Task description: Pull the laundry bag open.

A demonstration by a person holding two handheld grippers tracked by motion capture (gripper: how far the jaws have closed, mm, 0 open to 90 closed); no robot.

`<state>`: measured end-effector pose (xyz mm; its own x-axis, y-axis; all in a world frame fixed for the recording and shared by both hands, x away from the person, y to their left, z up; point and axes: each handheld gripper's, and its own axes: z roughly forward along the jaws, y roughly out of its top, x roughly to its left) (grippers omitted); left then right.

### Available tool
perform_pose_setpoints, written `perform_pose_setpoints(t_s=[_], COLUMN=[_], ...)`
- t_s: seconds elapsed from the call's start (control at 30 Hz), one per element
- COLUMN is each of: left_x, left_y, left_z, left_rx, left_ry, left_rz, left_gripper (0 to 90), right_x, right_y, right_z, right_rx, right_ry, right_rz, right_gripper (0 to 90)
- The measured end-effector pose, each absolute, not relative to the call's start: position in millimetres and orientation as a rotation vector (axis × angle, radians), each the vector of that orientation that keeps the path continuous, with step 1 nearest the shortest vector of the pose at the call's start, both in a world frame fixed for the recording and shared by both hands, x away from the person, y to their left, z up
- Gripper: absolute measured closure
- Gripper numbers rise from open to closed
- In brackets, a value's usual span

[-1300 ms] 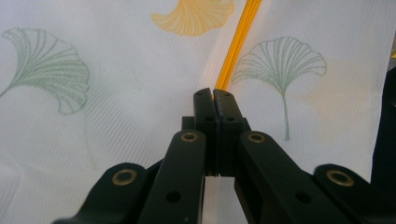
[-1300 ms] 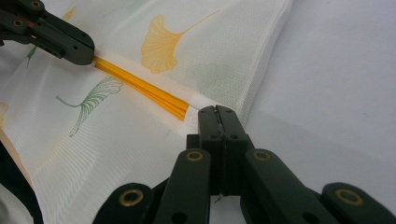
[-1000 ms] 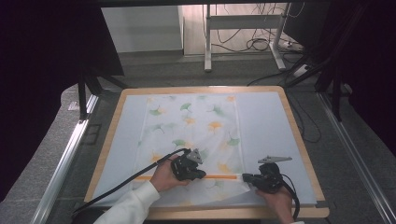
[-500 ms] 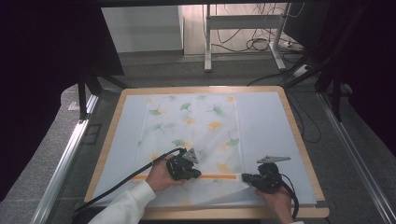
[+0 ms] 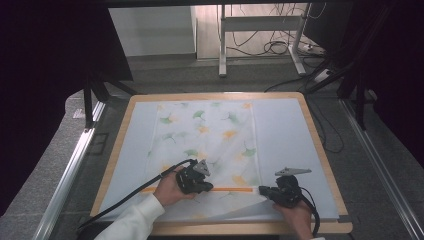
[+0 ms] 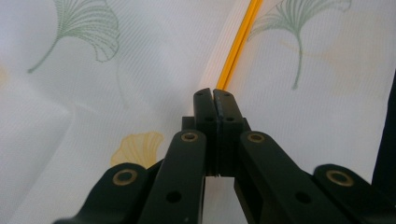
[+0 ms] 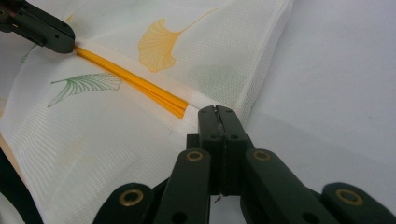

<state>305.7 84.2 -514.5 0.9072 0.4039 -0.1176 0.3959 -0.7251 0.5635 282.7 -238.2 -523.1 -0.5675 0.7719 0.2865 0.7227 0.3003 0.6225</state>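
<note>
Right claw: near edge of table, jaws pressed together, pinching the right end of the cloth at its orange stripe.
Left claw: just left of it on the same stripe, jaws pressed together on the cloth.
Hands: left hand in a white sleeve, right hand at the bottom edge.
Cloth: sheer white with green and yellow ginkgo leaves, spread flat over the middle of the table, near edge lifted between the claws.
Table: pale mat inside a light wooden rim.
Floor: grey, metal rails either side.
Room beyond: white frame legs, loose cables, dark panels left and right.
</note>
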Motion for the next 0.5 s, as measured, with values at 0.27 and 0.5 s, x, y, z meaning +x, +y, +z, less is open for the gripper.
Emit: perform_pose_setpoints(t_s=[0.27, 0.5], left_x=[306.5, 303.2], left_y=[105.3, 118.6], left_z=[-516.3, -517.3], left_rx=[2.441, 2.425], left_ry=[0.617, 0.647], left_rz=[-0.008, -0.002], left_gripper=[90.0, 90.0], right_x=[282.1, 282.0], right_y=[-237.0, -237.0], right_z=[-522.7, -522.7], right_rx=[1.406, 1.409], right_ry=[2.481, 2.480], right_rz=[1.119, 1.120], right_gripper=[89.5, 89.5])
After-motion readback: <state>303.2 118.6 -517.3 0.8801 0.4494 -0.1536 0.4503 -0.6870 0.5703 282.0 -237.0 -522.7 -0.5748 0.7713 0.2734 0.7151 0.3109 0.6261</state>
